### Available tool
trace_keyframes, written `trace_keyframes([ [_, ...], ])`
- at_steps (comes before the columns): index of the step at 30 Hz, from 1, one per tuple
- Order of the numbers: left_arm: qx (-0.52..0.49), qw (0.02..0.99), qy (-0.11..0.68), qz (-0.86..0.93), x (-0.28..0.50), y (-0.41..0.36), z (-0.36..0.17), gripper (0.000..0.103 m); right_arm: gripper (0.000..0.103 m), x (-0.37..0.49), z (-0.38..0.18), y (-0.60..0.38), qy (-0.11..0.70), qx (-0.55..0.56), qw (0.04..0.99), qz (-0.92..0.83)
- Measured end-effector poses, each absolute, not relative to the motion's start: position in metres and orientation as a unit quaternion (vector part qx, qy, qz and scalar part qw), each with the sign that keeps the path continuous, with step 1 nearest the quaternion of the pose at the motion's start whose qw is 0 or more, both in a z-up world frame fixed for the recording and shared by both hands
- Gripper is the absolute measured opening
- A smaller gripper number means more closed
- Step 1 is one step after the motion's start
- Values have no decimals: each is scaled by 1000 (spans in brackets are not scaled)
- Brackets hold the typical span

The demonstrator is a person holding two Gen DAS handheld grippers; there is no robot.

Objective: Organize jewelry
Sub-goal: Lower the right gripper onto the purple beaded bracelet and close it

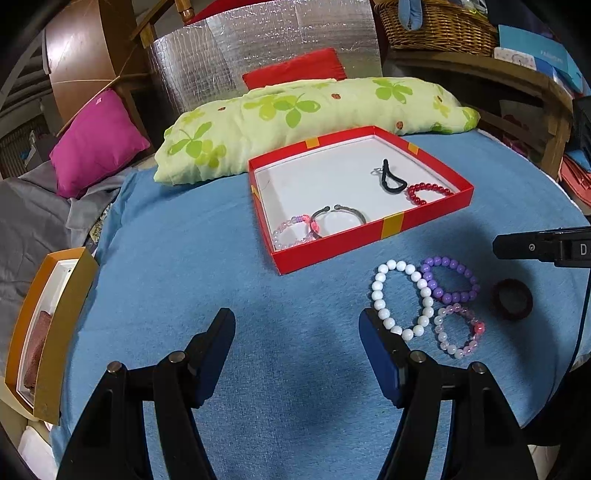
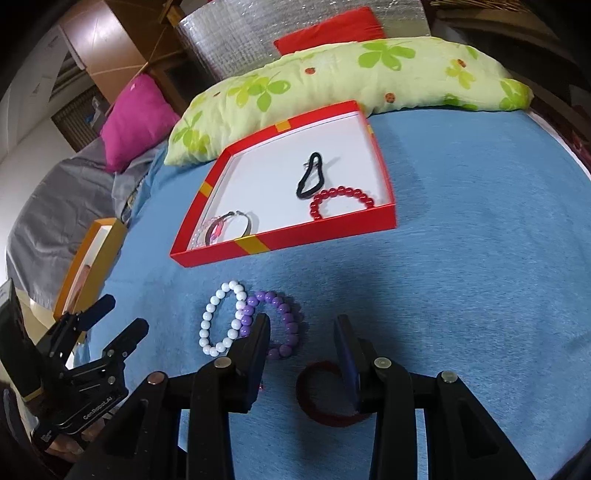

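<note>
On the blue cloth lie a white bead bracelet (image 1: pixel 378 295) (image 2: pixel 205 325), a purple bead bracelet (image 1: pixel 428 277) (image 2: pixel 291 325), a clear pink bead bracelet (image 1: pixel 441 334) and a dark red hair tie (image 1: pixel 496 299) (image 2: pixel 314 410). The red box (image 1: pixel 369 236) (image 2: pixel 321 236) holds a pink bracelet (image 1: pixel 291 232), a metal bangle (image 1: pixel 340 218), a black hair tie (image 1: pixel 393 177) and a red bead bracelet (image 1: pixel 428 192). My left gripper (image 1: pixel 297 325) (image 2: pixel 123 314) is open and empty, left of the white bracelet. My right gripper (image 2: pixel 301 332) hovers partly open, one finger over the purple bracelet and the other over the dark red tie, gripping nothing.
A green clover-print pillow (image 1: pixel 314 110) lies behind the red box, with a magenta cushion (image 1: pixel 96 144) to its left. An orange box (image 1: pixel 55 325) sits at the cloth's left edge. A wicker basket (image 1: pixel 436 26) and wooden furniture stand at the back right.
</note>
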State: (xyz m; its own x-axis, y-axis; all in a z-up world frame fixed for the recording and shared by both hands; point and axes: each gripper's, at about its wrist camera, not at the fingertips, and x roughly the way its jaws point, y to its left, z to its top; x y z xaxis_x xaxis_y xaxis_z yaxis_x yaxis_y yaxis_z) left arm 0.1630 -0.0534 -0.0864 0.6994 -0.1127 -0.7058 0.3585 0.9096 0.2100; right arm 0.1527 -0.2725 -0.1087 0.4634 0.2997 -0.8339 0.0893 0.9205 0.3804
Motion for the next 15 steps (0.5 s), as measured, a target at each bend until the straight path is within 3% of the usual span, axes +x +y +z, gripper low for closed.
trace_keyframes([
  [15,170,900,377,-134,168,-54,-92,70,39,160,-112,-255,525,176,829,79],
])
